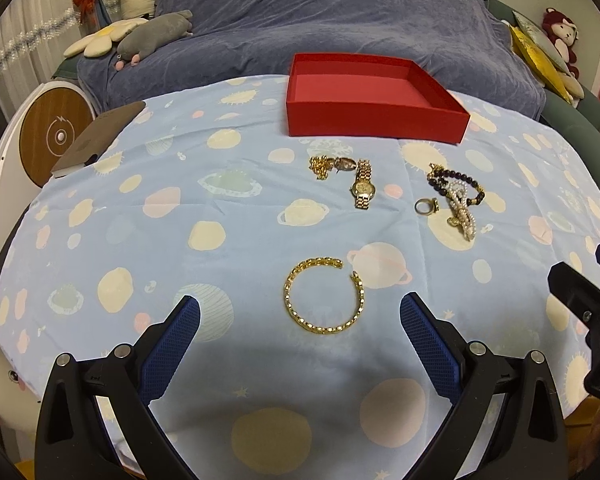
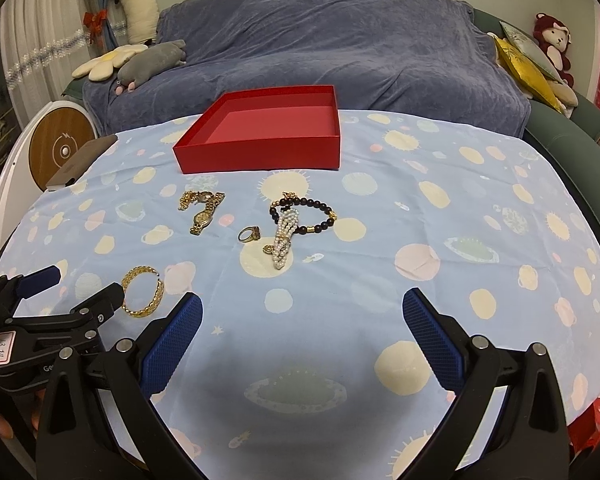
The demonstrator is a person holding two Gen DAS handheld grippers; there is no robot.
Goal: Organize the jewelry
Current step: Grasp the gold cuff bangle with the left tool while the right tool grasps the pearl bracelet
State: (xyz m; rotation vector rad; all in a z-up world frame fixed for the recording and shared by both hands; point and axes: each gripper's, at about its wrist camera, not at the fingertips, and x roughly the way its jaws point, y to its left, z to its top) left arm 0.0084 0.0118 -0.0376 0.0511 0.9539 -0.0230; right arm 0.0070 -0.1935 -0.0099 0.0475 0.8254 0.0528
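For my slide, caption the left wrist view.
Open left gripper poised before a gold chain bangle; empty red cardboard box beyond.

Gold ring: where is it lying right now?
The gold ring lies on the tablecloth in the right wrist view, between the gold watch to its left and the pearl strand to its right, nearer than the red box.

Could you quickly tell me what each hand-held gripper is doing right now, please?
Left hand-held gripper: open, holding nothing, gold bangle lying between its fingers.
Right hand-held gripper: open, empty.
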